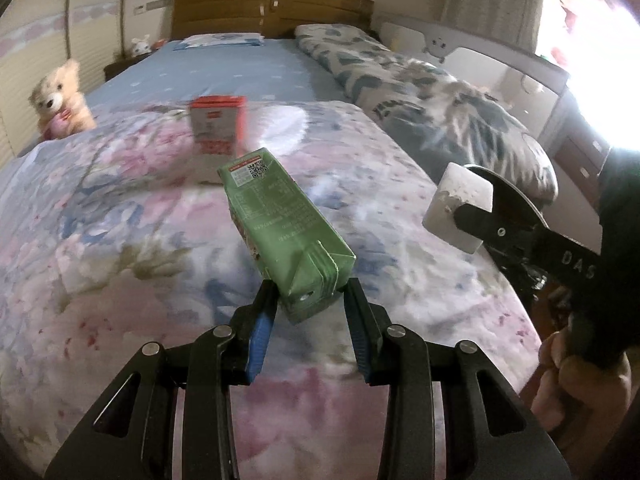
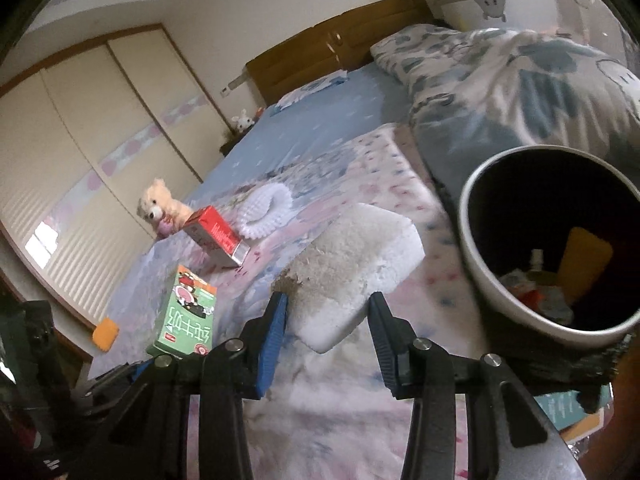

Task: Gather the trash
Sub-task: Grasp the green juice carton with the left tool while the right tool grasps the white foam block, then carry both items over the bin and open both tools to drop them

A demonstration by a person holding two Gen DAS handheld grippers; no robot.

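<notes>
While the left gripper (image 1: 310, 300) pinches the green carton (image 1: 280, 224), the right gripper (image 2: 328, 316) clamps foam (image 2: 352, 268).

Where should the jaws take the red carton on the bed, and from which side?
Grip the red carton across its two broad faces near the raised top end, coming from above: it lies tilted on the soft floral quilt, so its underside is hard to reach. The white ruffled item crowds its far side.

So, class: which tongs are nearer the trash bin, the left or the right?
Right. The right tongs, shut on a white foam block, sit just beside the trash bin. The left tongs, shut on a green carton, are farther off on the other side.
</notes>
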